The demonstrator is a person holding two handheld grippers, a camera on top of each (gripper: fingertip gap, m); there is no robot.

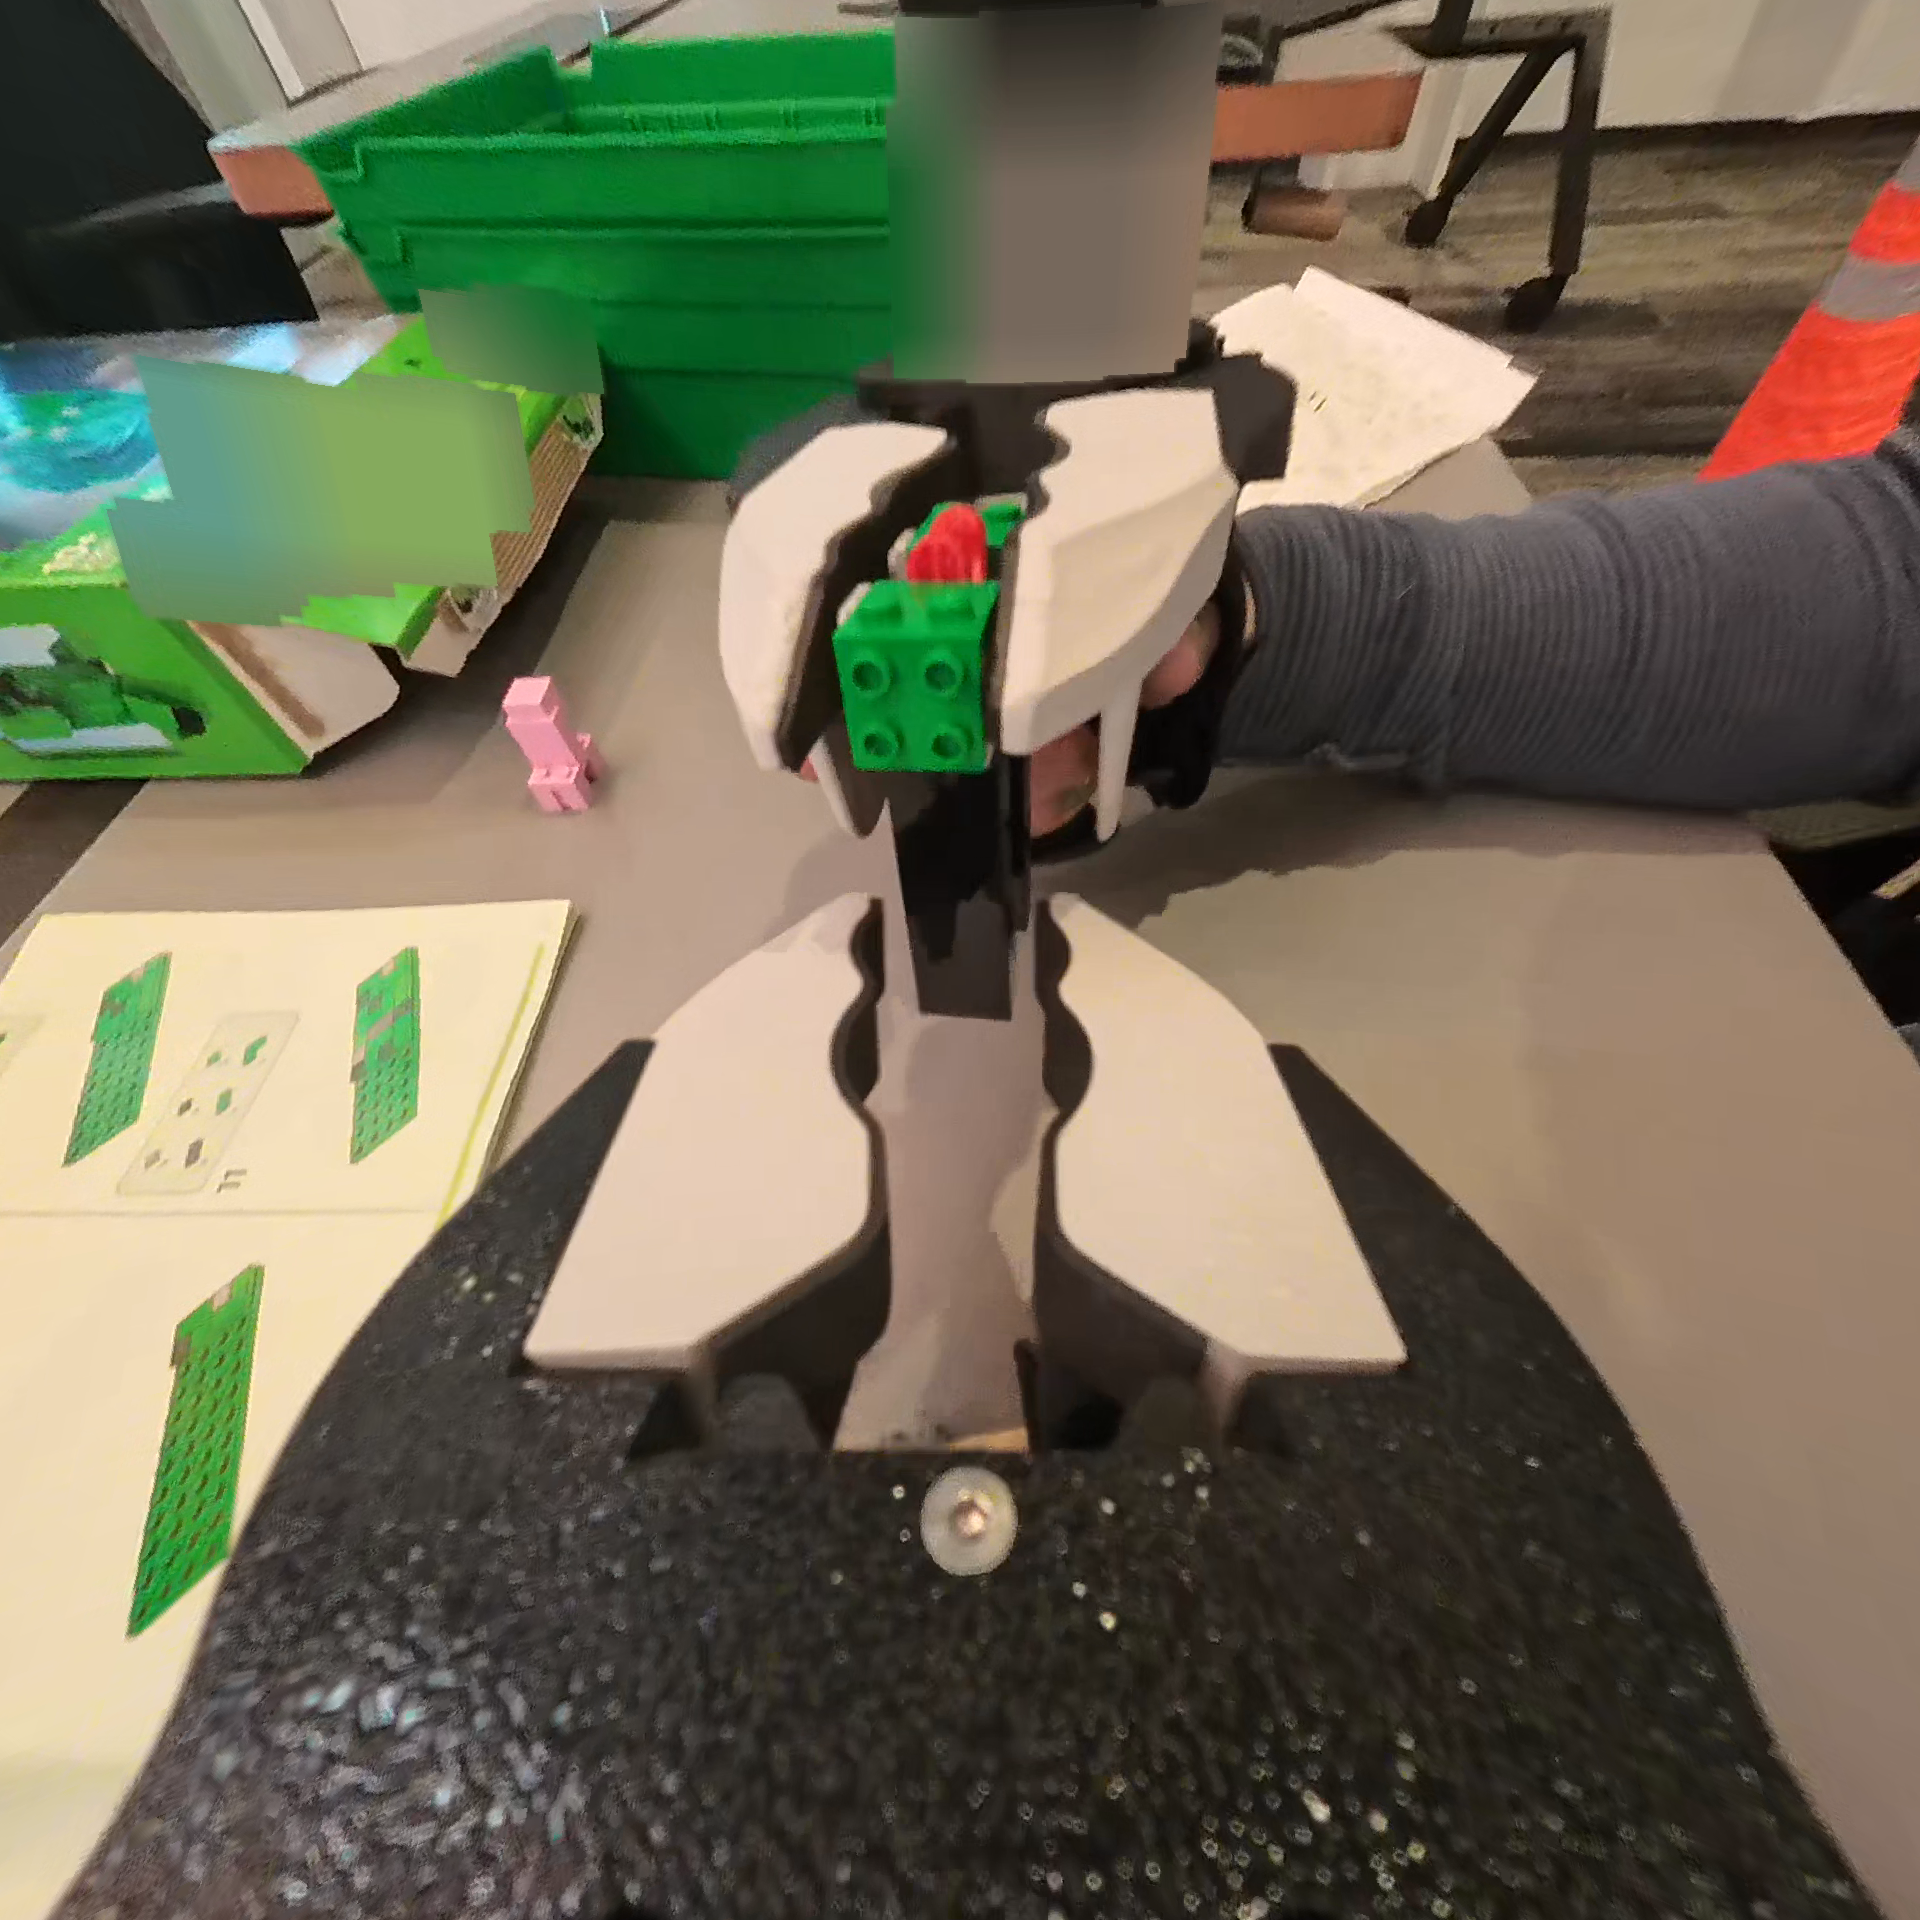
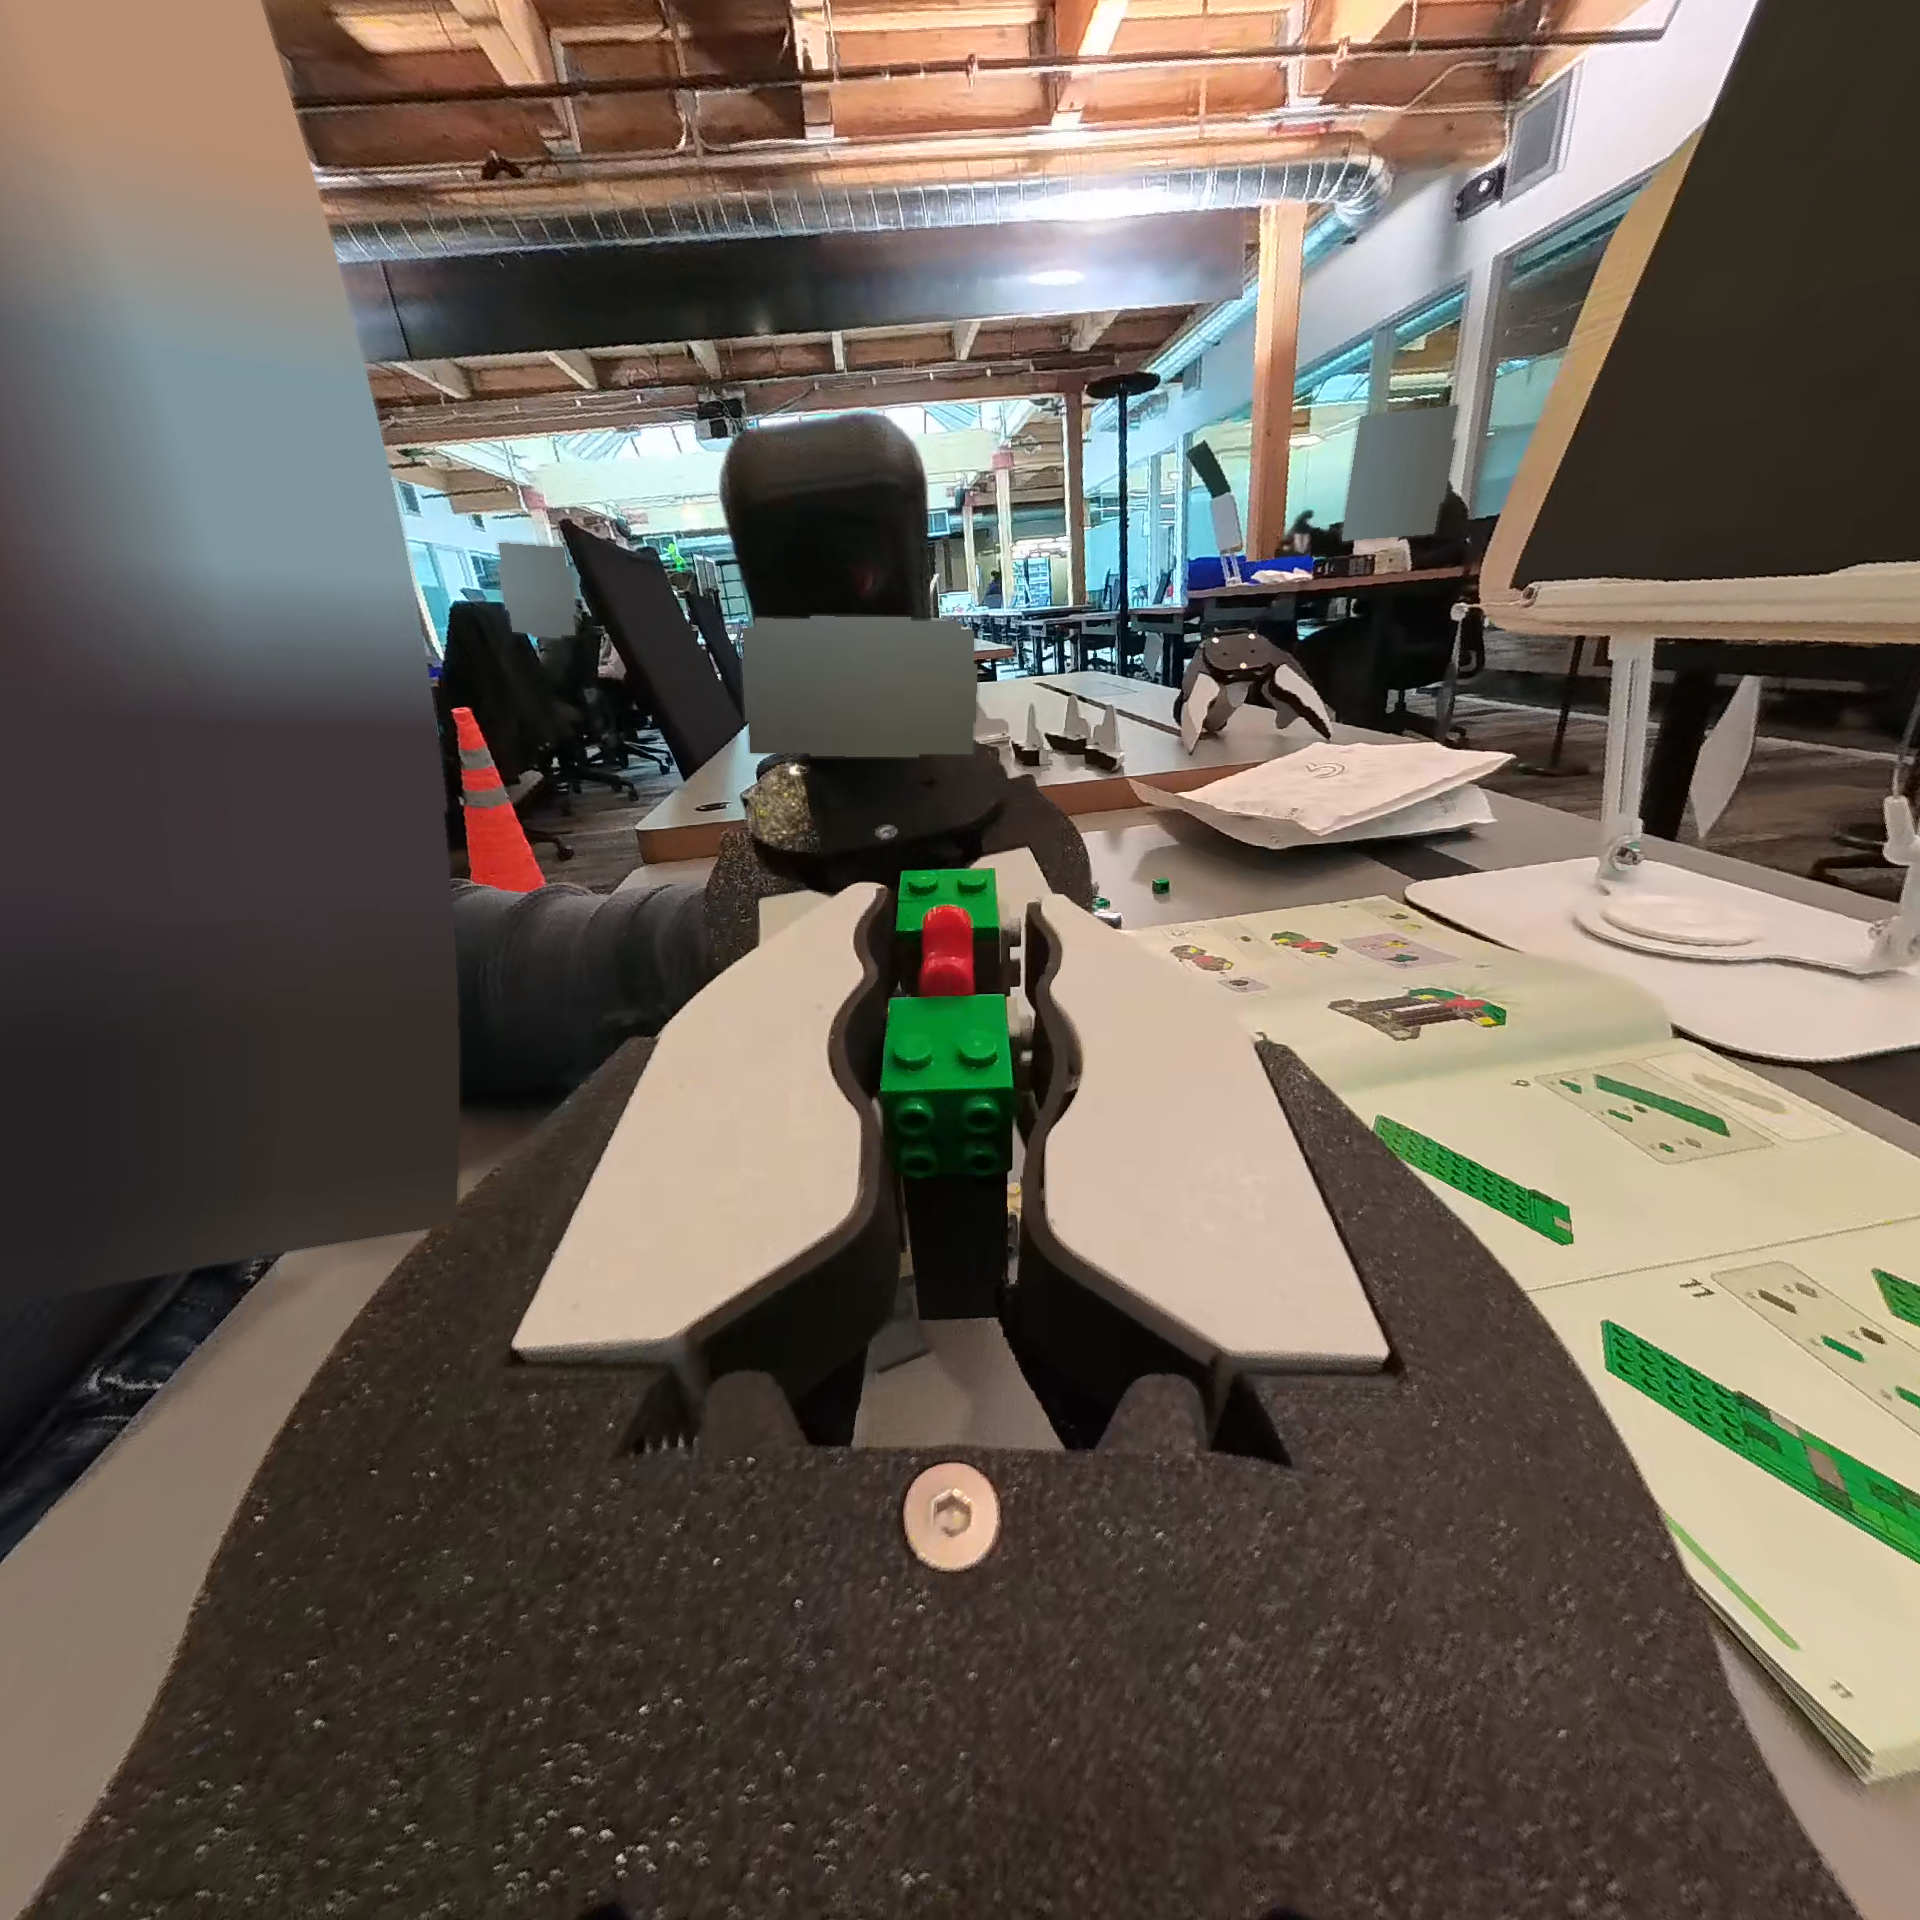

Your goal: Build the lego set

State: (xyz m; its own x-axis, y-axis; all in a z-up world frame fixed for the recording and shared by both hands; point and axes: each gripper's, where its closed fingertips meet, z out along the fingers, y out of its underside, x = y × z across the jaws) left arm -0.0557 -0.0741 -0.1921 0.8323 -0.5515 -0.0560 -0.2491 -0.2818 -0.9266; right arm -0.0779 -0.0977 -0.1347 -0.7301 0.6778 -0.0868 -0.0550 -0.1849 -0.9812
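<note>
Green-and-black plastic brick assembly with red peg, light, rigid, was pinched by right gripper; left gripper spread at six o'clock.

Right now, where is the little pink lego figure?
In the left wrist view, the pink lego figure stands on the grey table, left of centre, between the green box and the open instruction booklet.

Grey table carrying the building clutter

An open instruction booklet is lying at one side, a pink figure is standing near a green box, and white paper sheets are resting at the far edge.
</note>
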